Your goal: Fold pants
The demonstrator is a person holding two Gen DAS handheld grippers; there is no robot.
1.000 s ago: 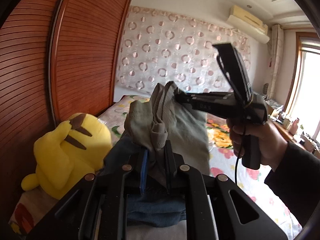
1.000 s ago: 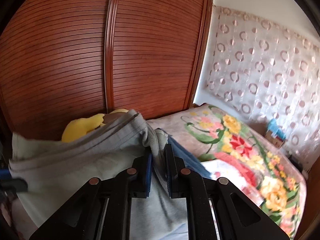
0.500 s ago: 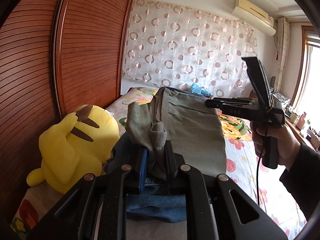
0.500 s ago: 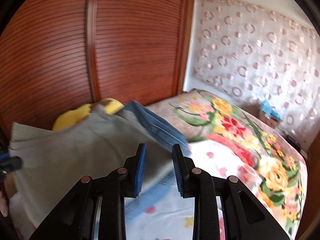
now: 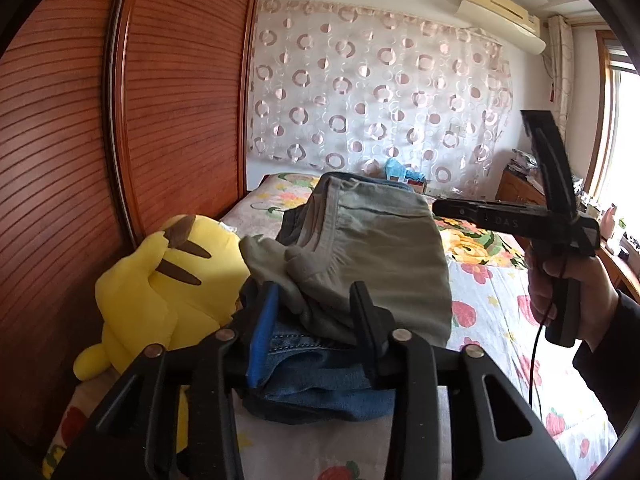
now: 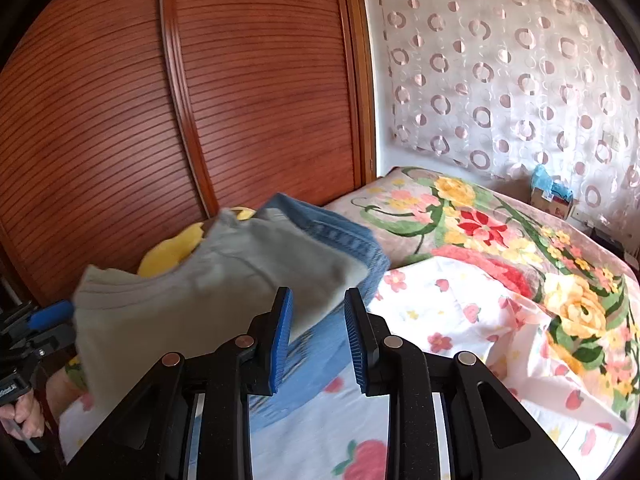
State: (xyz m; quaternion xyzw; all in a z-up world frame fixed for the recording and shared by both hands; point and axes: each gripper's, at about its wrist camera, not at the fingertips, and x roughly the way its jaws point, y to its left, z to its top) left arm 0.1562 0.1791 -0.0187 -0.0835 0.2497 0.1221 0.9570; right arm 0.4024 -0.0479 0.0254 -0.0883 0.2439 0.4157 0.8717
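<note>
The folded grey-green cotton pants [image 5: 372,248] are lying on top of a folded pair of blue denim jeans [image 5: 320,384], the two making a small stack on the floral-printed white bedsheet [image 5: 496,320], just beside a yellow plush toy with brown-tipped ears [image 5: 160,292] that is sitting against the slatted reddish-brown wooden wardrobe door [image 5: 176,112].

The left gripper [image 5: 316,312] is pointing at the near end of the stack; its jaws are opening; a bunched corner of the grey-green pants is sitting between them, and the pads are no longer pressing on the cloth.

The right gripper [image 6: 318,328] is standing with its blue-padded jaws apart; nothing is clamped between them; the edge of the pants [image 6: 224,280] and the denim beneath are lying just beyond the fingertips, not touched; in the left wrist view this gripper is appearing at the right edge of the stack, carried by a hand [image 5: 568,288] in a dark sleeve [image 5: 616,360].

A pale curtain with a ring pattern [image 5: 372,92] is hanging along the far wall; a cream air conditioner [image 5: 500,12] is mounted above it.
</note>
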